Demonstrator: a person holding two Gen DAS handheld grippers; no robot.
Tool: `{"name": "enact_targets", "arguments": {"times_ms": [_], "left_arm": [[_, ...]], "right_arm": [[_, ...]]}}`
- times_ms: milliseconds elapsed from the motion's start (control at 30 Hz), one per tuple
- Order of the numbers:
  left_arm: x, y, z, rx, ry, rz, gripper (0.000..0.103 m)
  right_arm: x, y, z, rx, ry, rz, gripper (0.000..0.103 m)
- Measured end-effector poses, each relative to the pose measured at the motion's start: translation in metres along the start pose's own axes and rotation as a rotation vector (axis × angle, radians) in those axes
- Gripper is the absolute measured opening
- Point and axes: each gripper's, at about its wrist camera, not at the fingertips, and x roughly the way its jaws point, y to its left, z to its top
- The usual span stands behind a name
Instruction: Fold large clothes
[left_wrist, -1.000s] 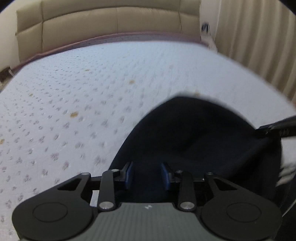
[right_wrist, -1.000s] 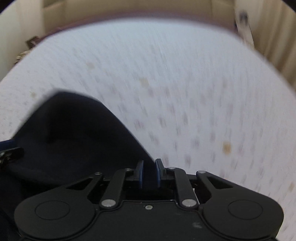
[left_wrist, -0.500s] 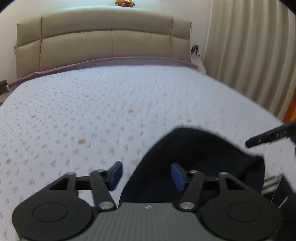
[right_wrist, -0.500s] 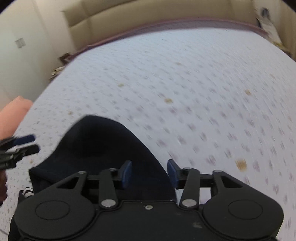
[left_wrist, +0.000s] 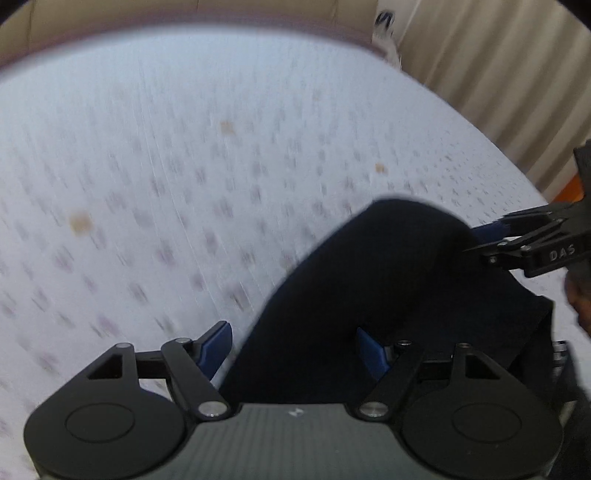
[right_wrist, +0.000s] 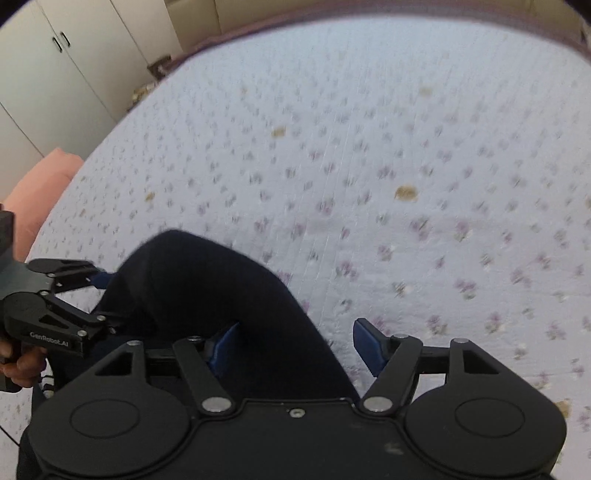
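A dark navy garment (left_wrist: 388, 288) lies in a rounded folded heap on the flowered white bedspread (left_wrist: 184, 166); it also shows in the right wrist view (right_wrist: 207, 295). My left gripper (left_wrist: 295, 349) is open, its blue pads spread either side of the garment's near left edge. My right gripper (right_wrist: 295, 345) is open over the garment's near right edge, its right pad above the bedspread (right_wrist: 406, 166). Each gripper shows at the edge of the other's view, the right gripper (left_wrist: 491, 232) at the cloth's right side and the left gripper (right_wrist: 98, 291) at its left side.
A beige padded headboard (left_wrist: 110, 14) runs along the far side of the bed. Beige curtains (left_wrist: 498, 74) hang to the right. White wardrobe doors (right_wrist: 55, 66) and a pink cushion (right_wrist: 40, 188) stand to the left of the bed.
Both grippers have opened wide and let go of the garment, which now lies on the bed. Both views have dipped lower toward the cloth.
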Motion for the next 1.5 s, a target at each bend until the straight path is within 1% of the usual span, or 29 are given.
{"name": "enact_targets", "arguments": {"times_ms": [67, 100, 133, 167, 200, 233, 267, 300, 367, 433, 500, 600, 733, 800, 900, 1000, 1033, 1067, 1100, 1133, 1167, 1233, 1300, 1333, 1367, 1400, 1433, 1467, 1500], "left_arm": [[0.005, 0.009, 0.0, -0.066, -0.004, -0.028, 0.072], [0.003, 0.01, 0.0, -0.097, -0.009, -0.041, 0.057], [0.004, 0.01, 0.0, -0.112, -0.001, -0.055, 0.034], [0.003, 0.008, 0.0, -0.118, 0.003, -0.048, 0.029], [0.0, 0.004, -0.002, -0.105, -0.008, -0.022, 0.018], [-0.005, -0.002, -0.005, -0.083, -0.02, -0.01, 0.009], [-0.012, -0.009, -0.008, -0.058, -0.037, 0.003, 0.008], [-0.018, -0.015, -0.012, -0.033, -0.059, 0.018, 0.007], [-0.04, -0.029, -0.02, -0.007, -0.124, 0.022, 0.006], [-0.068, -0.039, -0.032, -0.011, -0.213, -0.016, 0.006], [-0.097, -0.051, -0.045, -0.006, -0.272, -0.027, 0.006], [-0.138, -0.076, -0.065, 0.022, -0.339, -0.013, 0.006], [-0.192, -0.114, -0.098, 0.06, -0.41, 0.014, 0.006], [-0.216, -0.133, -0.116, 0.086, -0.435, 0.029, 0.007], [-0.244, -0.167, -0.149, 0.155, -0.448, 0.081, 0.007], [-0.262, -0.2, -0.19, 0.222, -0.428, 0.174, 0.007], [-0.262, -0.21, -0.206, 0.245, -0.417, 0.214, 0.011], [-0.261, -0.218, -0.226, 0.269, -0.403, 0.273, 0.013], [-0.258, -0.222, -0.244, 0.273, -0.378, 0.308, 0.017], [-0.252, -0.223, -0.262, 0.263, -0.322, 0.312, 0.018], [-0.244, -0.221, -0.281, 0.24, -0.242, 0.297, 0.018], [-0.229, -0.213, -0.317, 0.162, -0.107, 0.27, 0.018], [-0.222, -0.202, -0.345, 0.065, -0.016, 0.251, 0.018], [-0.219, -0.193, -0.354, -0.003, 0.009, 0.238, 0.019], [-0.218, -0.184, -0.358, -0.078, 0.009, 0.222, 0.019], [-0.221, -0.178, -0.36, -0.146, -0.01, 0.191, 0.023], [-0.223, -0.171, -0.358, -0.215, -0.04, 0.151, 0.03], [-0.224, -0.167, -0.353, -0.274, -0.077, 0.125, 0.033], [-0.223, -0.163, -0.346, -0.32, -0.119, 0.113, 0.045]], "right_arm": [[0.007, -0.004, -0.002, 0.039, 0.048, -0.006, 0.08], [0.011, -0.004, -0.004, 0.054, 0.058, -0.007, 0.069], [0.011, -0.001, -0.006, 0.047, 0.048, -0.01, 0.061], [0.009, 0.003, -0.007, 0.031, 0.039, -0.009, 0.044], [0.007, 0.008, -0.009, 0.024, 0.04, -0.009, 0.031], [0.003, 0.013, -0.011, 0.011, 0.036, -0.015, 0.024], [-0.003, 0.018, -0.015, -0.006, 0.022, -0.016, 0.015], [-0.012, 0.024, -0.019, -0.025, 0.002, -0.012, 0.014], [-0.036, 0.038, -0.031, -0.065, -0.049, -0.027, 0.013], [-0.066, 0.055, -0.045, -0.112, -0.119, -0.043, 0.013], [-0.099, 0.071, -0.063, -0.143, -0.191, -0.051, 0.012], [-0.152, 0.095, -0.097, -0.176, -0.328, -0.053, 0.012], [-0.209, 0.127, -0.146, -0.245, -0.438, -0.075, 0.012], [-0.231, 0.143, -0.172, -0.27, -0.481, -0.102, 0.011], [-0.257, 0.167, -0.216, -0.324, -0.535, -0.164, 0.011], [-0.264, 0.188, -0.259, -0.402, -0.566, -0.218, 0.011], [-0.262, 0.194, -0.276, -0.435, -0.568, -0.233, 0.012], [-0.261, 0.195, -0.291, -0.466, -0.555, -0.243, 0.012], [-0.255, 0.196, -0.31, -0.504, -0.52, -0.265, 0.015], [-0.25, 0.193, -0.325, -0.522, -0.47, -0.273, 0.019], [-0.244, 0.187, -0.34, -0.511, -0.384, -0.252, 0.022], [-0.237, 0.172, -0.363, -0.428, -0.226, -0.183, 0.026], [-0.232, 0.156, -0.38, -0.324, -0.102, -0.154, 0.045], [-0.232, 0.149, -0.384, -0.265, -0.074, -0.149, 0.048], [-0.232, 0.139, -0.384, -0.178, -0.051, -0.133, 0.055], [-0.232, 0.13, -0.381, -0.077, -0.033, -0.098, 0.067], [-0.232, 0.12, -0.377, 0.018, -0.028, -0.055, 0.074], [-0.23, 0.115, -0.369, 0.102, -0.034, -0.016, 0.079], [-0.228, 0.106, -0.362, 0.197, -0.047, 0.03, 0.078]]}}
